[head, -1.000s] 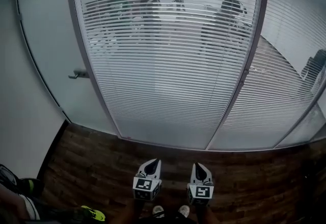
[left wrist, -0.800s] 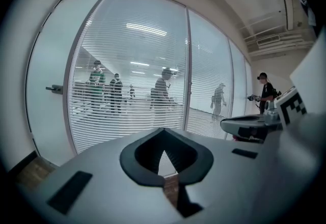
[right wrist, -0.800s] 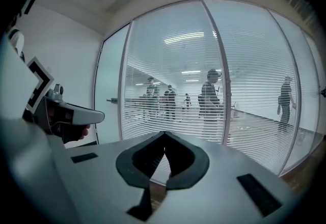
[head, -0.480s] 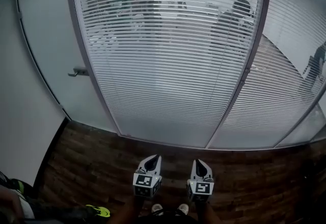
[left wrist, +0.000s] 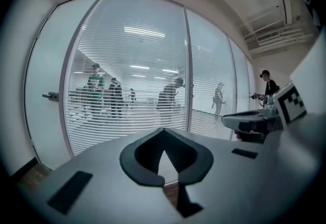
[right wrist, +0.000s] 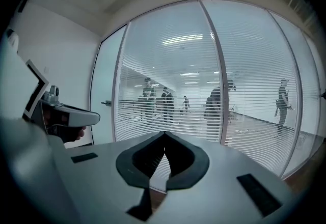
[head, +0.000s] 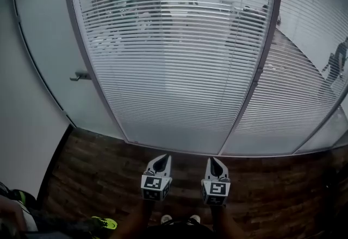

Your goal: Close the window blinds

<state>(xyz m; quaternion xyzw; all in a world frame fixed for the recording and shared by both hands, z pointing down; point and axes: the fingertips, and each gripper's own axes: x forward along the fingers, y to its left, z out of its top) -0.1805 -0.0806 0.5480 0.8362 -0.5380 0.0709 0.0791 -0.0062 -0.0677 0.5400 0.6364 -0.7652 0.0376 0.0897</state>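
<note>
**Blinds not yet closed; both grippers empty and short of the window**

The blinds (head: 174,75) hang full length behind the glass at the far side, but their slats stand open. People (head: 122,1) beyond show plainly between the slats, in the middle pane and in the pane to its right. The left gripper (head: 162,159) and right gripper (head: 213,161) are side by side near the person, over the wooden floor (head: 92,170) and well apart from the glass. Each has its jaws pressed together with nothing between them. By the look of it the whole task is left to do: reach the control and turn the slats flat. The control may be the small fitting (head: 259,73) on the frame post right of the middle pane, though it is too small to be sure.
</note>
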